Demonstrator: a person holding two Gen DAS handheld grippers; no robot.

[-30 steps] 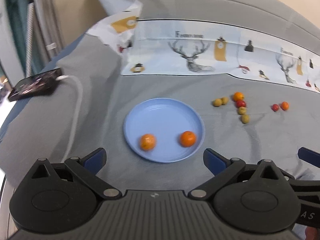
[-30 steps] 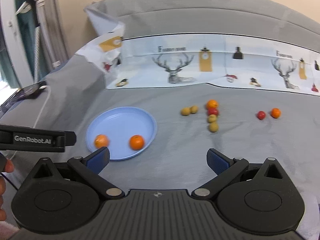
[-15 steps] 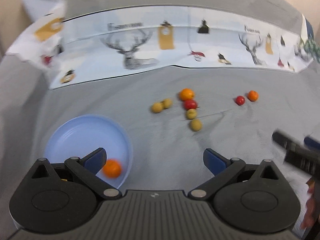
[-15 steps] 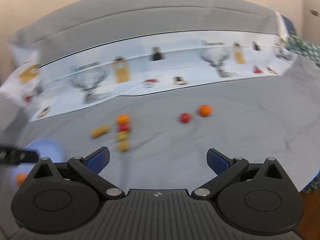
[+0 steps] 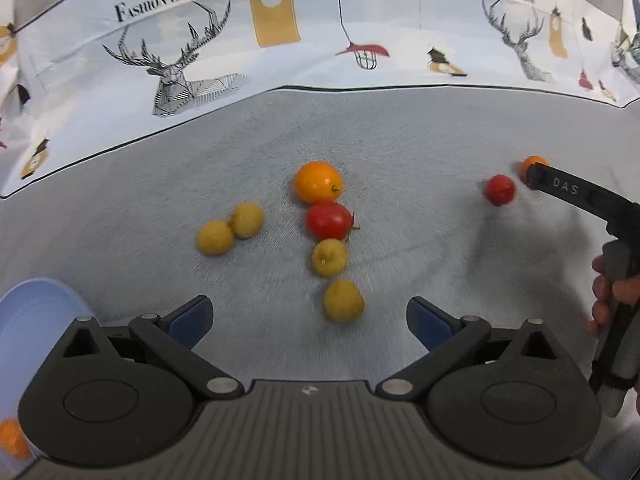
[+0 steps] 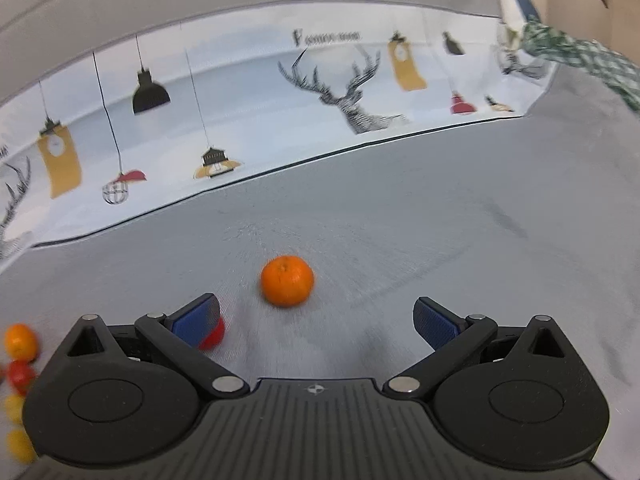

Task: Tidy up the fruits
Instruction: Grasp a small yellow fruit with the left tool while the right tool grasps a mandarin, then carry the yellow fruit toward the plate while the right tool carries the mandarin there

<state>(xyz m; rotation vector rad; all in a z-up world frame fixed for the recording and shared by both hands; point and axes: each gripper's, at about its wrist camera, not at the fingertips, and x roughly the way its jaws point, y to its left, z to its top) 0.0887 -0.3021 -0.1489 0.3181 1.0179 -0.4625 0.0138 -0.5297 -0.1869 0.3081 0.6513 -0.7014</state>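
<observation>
With both tools spread wide and holding nothing, we should centre the right tool point(image 6: 316, 322) on the small dimpled orange point(image 6: 287, 280) lying just ahead at twelve o'clock, clear of the smooth red tomato point(image 6: 211, 335) at nine, then close gently. Our left tool point(image 5: 307, 320) faces matte yellow fruits point(image 5: 343, 300) on the woven grey cloth point(image 5: 420, 128).

Both wrist views low, facing the patterned cloth point(image 5: 280, 60), sharing orange point(image 6: 286, 286)

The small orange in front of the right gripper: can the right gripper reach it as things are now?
Probably yes. The right gripper is open, the small orange lies just ahead between its fingers on bare grey cloth; only a red fruit sits by the left finger.
</observation>
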